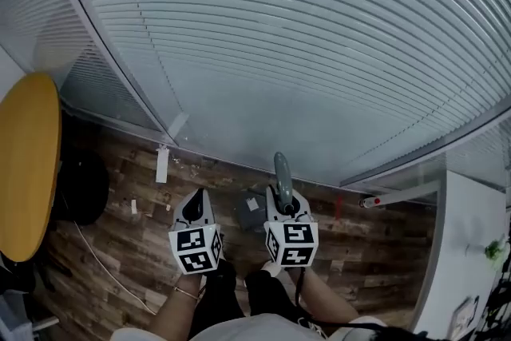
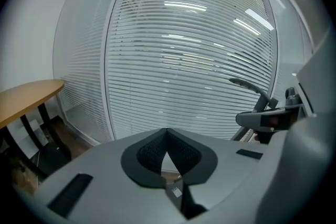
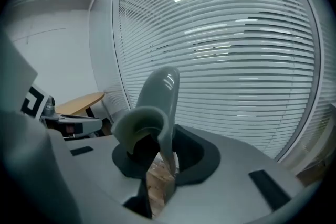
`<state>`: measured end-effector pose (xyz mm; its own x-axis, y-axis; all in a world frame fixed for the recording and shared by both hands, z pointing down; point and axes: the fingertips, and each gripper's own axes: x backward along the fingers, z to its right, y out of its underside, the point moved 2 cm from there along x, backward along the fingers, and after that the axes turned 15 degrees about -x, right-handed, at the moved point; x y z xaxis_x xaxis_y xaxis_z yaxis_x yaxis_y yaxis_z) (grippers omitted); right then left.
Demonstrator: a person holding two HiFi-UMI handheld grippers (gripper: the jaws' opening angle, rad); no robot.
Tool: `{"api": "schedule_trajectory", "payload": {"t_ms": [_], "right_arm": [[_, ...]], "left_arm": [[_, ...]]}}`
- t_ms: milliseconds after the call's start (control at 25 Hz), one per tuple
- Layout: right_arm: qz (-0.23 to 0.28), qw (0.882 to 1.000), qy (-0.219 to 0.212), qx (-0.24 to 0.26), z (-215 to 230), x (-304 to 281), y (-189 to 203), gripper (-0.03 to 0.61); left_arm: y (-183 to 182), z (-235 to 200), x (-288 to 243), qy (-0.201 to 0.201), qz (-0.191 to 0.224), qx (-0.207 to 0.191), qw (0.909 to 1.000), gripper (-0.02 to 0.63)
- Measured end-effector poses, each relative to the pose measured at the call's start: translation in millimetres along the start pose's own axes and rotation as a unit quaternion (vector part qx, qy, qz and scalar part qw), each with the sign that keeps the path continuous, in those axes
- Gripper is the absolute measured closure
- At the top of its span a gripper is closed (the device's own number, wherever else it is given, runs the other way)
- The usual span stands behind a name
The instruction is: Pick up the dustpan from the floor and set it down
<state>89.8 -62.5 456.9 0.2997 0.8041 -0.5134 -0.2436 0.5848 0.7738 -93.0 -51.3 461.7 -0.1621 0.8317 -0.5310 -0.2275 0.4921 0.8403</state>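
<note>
Grey dustpan (image 3: 157,94) in right gripper (image 3: 157,150) (angled down).

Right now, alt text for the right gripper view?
The right gripper has its jaws closed on a grey-green plastic dustpan handle, which rises before white slatted blinds. A yellow wooden tabletop shows at left.

Left gripper (image 1: 194,209) jaws together — right gripper (image 1: 284,208) jaws clamped.

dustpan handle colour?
Muted grey-green. The dustpan handle shows best in the right gripper view.
</note>
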Motion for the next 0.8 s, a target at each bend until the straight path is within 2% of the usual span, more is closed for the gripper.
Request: {"api": "schedule_trajectory", "payload": {"t_ms": [400,800], "right_arm": [[0.0,1.0,0.021,-0.018,-71,-81,12,0.483],[-0.005,0.995,0.085,-0.057,-92,-145,58,0.483]], "left_arm": [[26,-84,-25,0.001,-0.008,0.012,0.9999,0.611],[72,-138,-68,0.015,-0.023,0.012,0.9995,0.611]]}}
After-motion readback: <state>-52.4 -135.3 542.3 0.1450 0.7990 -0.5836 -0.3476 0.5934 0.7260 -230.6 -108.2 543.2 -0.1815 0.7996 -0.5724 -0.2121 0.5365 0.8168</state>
